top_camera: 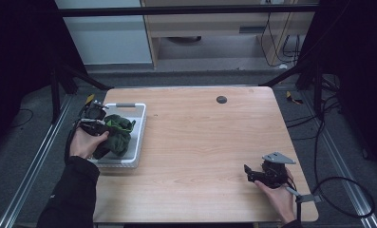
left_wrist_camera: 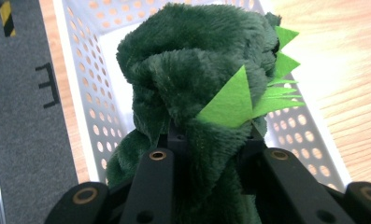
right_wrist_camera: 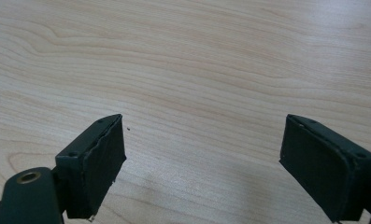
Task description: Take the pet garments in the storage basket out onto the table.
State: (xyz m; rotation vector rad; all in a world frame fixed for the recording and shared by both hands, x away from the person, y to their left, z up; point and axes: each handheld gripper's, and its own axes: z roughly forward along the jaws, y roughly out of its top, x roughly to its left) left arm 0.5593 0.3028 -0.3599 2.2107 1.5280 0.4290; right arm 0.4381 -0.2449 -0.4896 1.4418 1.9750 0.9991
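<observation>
One green plush toy [left_wrist_camera: 192, 84] clamped in left claw [left_wrist_camera: 211, 140], one white basket [left_wrist_camera: 87, 93], right claw [right_wrist_camera: 202, 163] agape

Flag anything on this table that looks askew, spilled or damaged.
Nothing stands out. The green plush toy is bunched up only because the left tool is clamped on it over the white perforated basket. The right tool rests open on bare wooden table.

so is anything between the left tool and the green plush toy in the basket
No. The left tool is already shut on the green plush toy, with fur bunched between its jaws, above the white perforated basket. Nothing else sits between them.
</observation>
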